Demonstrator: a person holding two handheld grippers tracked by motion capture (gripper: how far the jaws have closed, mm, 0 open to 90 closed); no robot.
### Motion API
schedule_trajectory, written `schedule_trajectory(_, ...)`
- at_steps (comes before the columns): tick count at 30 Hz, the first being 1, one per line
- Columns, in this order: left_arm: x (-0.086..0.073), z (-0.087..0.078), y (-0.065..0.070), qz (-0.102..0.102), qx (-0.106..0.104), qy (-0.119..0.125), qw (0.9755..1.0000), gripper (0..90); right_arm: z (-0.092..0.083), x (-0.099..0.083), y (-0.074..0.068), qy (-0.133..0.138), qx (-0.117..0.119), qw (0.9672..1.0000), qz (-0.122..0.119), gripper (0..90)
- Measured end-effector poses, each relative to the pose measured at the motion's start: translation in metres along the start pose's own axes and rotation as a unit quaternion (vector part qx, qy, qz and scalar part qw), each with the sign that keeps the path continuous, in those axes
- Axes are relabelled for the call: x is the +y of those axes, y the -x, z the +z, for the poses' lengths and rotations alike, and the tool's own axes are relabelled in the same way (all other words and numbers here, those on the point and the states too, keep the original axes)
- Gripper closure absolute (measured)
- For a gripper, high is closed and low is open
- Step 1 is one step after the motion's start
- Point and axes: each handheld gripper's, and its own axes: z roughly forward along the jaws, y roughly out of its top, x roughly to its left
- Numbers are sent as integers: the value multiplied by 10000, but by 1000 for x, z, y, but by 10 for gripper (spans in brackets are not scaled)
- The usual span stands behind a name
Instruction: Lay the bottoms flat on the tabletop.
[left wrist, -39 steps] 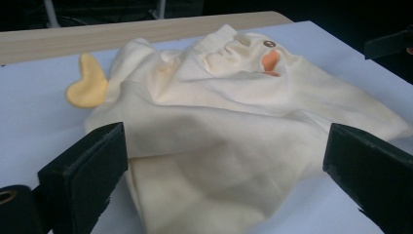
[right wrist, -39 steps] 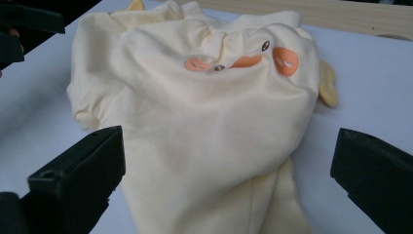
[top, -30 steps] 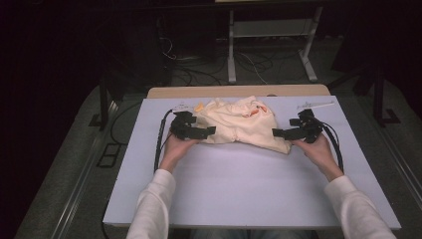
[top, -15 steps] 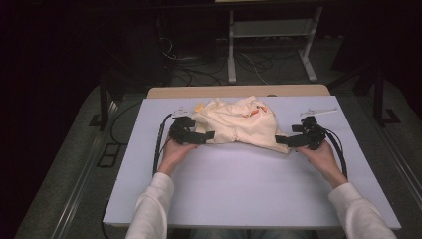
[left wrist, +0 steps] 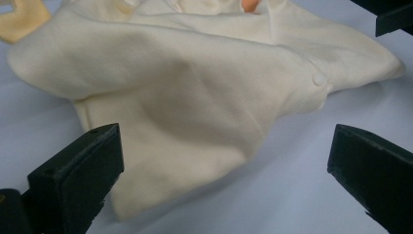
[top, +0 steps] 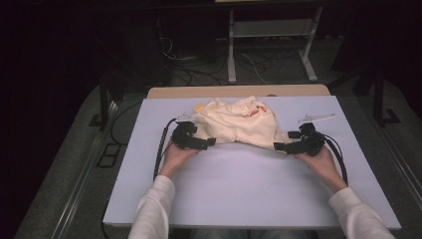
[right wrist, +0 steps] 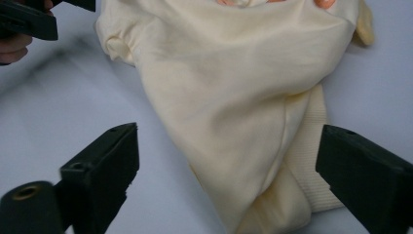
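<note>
A cream garment (top: 235, 122) with small orange patches lies crumpled at the far middle of the white table (top: 239, 194). My left gripper (top: 205, 143) sits at its left edge, open, and the cloth's lower corner (left wrist: 160, 161) lies between the jaws, which stand apart from it. My right gripper (top: 281, 146) sits at the garment's right edge, also open. A folded cream part with a ribbed hem (right wrist: 272, 146) lies between its wide jaws. A small snap button (left wrist: 319, 78) shows on the cloth. Across the cloth, the other gripper (right wrist: 29, 19) shows at the upper left of the right gripper view.
A clear strip with a label (top: 316, 118) lies on the table behind my right hand. Black cables (top: 160, 149) trail from both grippers. A wooden table edge (top: 239, 91) sits behind, with metal stand legs (top: 231, 45) and cables on the dark floor.
My right gripper has moved back toward the person and slightly right, off the garment's edge. The left gripper has hardly moved. The garment lies as before.
</note>
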Motion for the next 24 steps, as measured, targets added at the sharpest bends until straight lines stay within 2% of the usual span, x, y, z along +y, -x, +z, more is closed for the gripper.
schedule_trajectory(3, -2, 5, 0, 26, -8, -75, 10000, 25, 3, -3, 1, -109, 16, 9999, -6, 156)
schedule_trajectory(6, -3, 9, 0, 51, -24, -146, 9999, 44, 6, -7, -1, -263, -1, 9995, -159, 249)
schedule_trajectory(9, -5, 12, 0, 81, -25, -202, 9998, 55, 10, -9, -3, -401, -208, 9985, -319, 418)
schedule_trajectory(12, -5, 14, 1, 132, -31, -218, 9997, 70, 12, -9, -2, -477, -90, 9981, -376, 666)
schedule_trajectory(14, -5, 15, 2, 169, -27, -224, 9996, 86, 13, -9, -2, -529, -4, 9979, -361, 767)
schedule_trajectory(16, -5, 16, 3, 224, 5, -226, 9995, 117, 13, -9, -2, -511, 25, 9982, -298, 794)
schedule_trajectory(20, -6, 20, 3, 294, 12, -210, 9993, 154, 11, -8, 1, -400, 192, 9990, -2, 807)
schedule_trajectory(24, -6, 25, 5, 447, 112, -191, 9988, 229, 11, -8, 1, -366, 221, 9991, 31, 810)
